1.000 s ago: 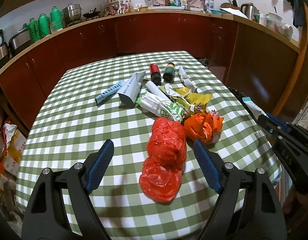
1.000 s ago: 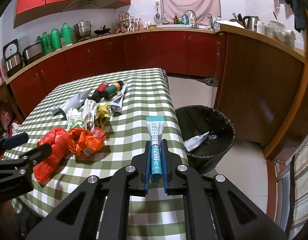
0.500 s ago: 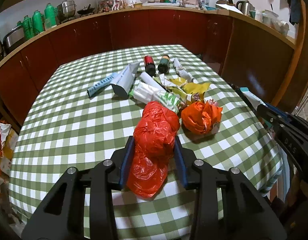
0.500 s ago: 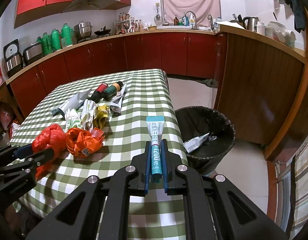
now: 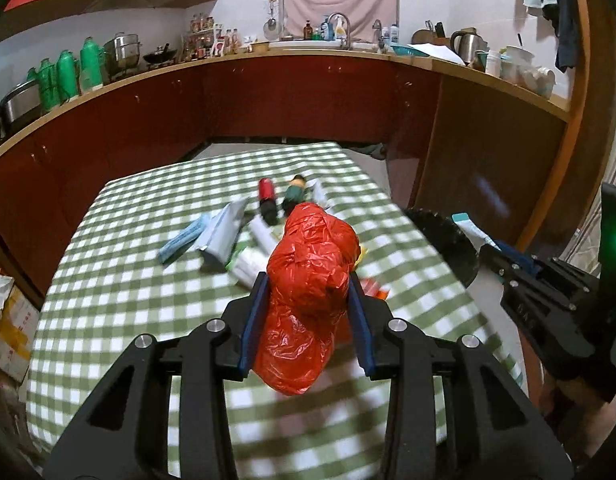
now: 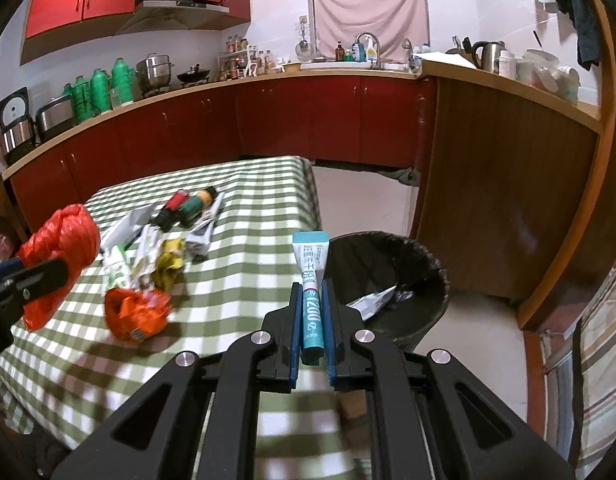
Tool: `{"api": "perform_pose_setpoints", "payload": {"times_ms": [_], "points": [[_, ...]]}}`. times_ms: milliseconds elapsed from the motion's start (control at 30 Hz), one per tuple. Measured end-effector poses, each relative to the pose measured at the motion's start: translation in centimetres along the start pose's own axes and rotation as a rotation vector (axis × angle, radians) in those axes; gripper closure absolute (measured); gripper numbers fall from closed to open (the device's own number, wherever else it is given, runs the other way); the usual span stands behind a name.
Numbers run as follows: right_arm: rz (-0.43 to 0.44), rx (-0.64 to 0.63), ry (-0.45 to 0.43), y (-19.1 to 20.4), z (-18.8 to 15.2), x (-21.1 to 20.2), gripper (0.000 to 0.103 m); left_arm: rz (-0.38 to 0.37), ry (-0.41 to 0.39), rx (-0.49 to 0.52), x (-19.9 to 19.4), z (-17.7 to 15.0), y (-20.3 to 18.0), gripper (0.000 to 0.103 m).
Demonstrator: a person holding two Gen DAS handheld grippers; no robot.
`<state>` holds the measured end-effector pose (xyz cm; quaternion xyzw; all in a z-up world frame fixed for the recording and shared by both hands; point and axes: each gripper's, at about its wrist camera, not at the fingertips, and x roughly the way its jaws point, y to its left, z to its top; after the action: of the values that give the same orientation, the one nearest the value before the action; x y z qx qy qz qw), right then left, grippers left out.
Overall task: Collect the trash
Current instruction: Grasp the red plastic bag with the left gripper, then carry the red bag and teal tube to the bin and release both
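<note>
My left gripper [image 5: 306,300] is shut on a crumpled red plastic bag [image 5: 312,280], held up above the checked table [image 5: 127,300]; the same bag [image 6: 57,240] shows at the left of the right wrist view. My right gripper [image 6: 311,300] is shut on a teal and white toothpaste tube [image 6: 311,276] near the table's right edge, with the black trash bin [image 6: 392,280] just beyond it on the floor. On the table lie an orange bag [image 6: 135,312], a red bottle [image 5: 266,196], a green bottle [image 5: 293,198], wrappers and cartons [image 5: 223,236].
Dark red cabinets [image 6: 267,120] with a cluttered countertop curve around the table. A wooden counter [image 6: 508,200] stands right of the bin, with bare floor [image 6: 364,200] between table and cabinets. Paper scraps [image 6: 372,300] lie in the bin. Boxes [image 5: 7,320] sit left of the table.
My left gripper closed on the red bag and lifted it off the table. The right gripper kept hold of the tube and barely moved.
</note>
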<state>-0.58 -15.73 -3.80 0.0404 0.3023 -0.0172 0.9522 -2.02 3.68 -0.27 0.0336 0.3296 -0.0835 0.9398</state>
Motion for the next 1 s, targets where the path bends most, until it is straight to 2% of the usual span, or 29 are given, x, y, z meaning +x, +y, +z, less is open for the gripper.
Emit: {"api": "perform_pose_setpoints", "payload": {"times_ms": [433,733,1000], "points": [[-0.062,0.011,-0.039,-4.8,2.5,3.0,0.093,-0.044,0.021,0.029,7.4,5.1,-7.1,0.066],[-0.066,0.044,-0.034,-7.7,2.9,5.6,0.093,-0.026,0.074,0.076,13.0,6.7,-11.3,0.066],[-0.052,0.056,-0.008,-9.3,3.0,7.9,0.093,-0.007,0.124,0.1,16.8,7.5,-13.3,0.066]]}}
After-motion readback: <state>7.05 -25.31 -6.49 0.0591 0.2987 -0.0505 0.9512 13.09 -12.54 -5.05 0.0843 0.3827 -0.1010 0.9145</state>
